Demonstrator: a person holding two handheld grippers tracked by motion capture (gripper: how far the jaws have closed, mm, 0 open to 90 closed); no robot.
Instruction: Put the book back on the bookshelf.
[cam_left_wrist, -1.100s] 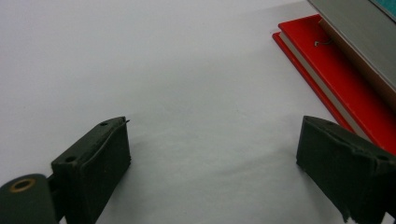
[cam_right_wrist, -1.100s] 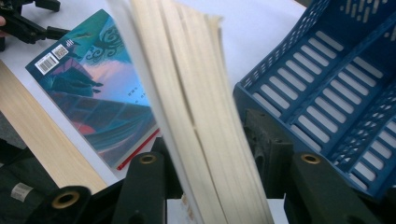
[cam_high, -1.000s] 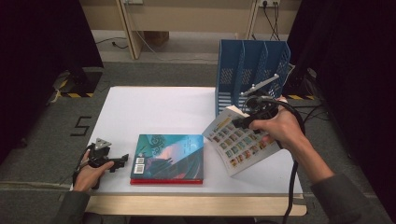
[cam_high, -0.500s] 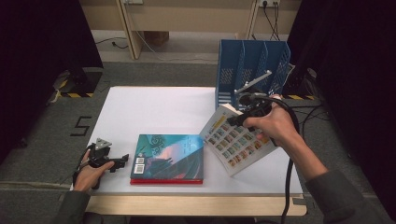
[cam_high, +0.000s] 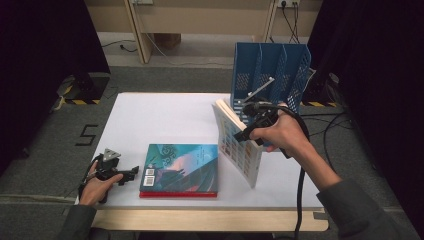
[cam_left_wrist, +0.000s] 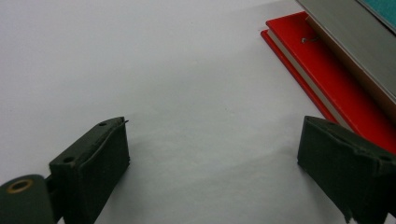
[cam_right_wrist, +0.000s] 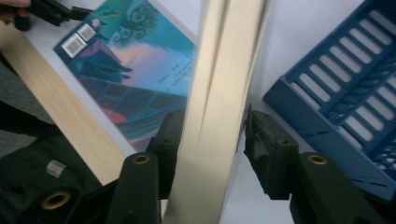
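A book with a colourful grid cover (cam_high: 239, 148) stands nearly upright on the white table (cam_high: 160, 120), its lower edge on the surface. My right gripper (cam_high: 246, 131) is shut on its upper edge; the cream page block (cam_right_wrist: 217, 93) runs between the two jaws. A teal-covered book (cam_high: 182, 162) lies flat on a red book (cam_high: 177, 194) near the front edge. My left gripper (cam_high: 131, 172) rests open on the table just left of that stack, with bare table between its jaws (cam_left_wrist: 210, 154) and the red book (cam_left_wrist: 327, 88) to the right.
A blue slotted file rack (cam_high: 269, 75) stands at the back right of the table, directly behind the held book, and appears as blue slats (cam_right_wrist: 341, 98) in the right gripper view. The table's wooden front edge (cam_high: 200, 217) lies close to the stack. Cables trail off the right side.
My right gripper has tipped the grid-cover book from a low slant up to nearly vertical and drawn it a little leftward. The left gripper and the stacked books have stayed put.
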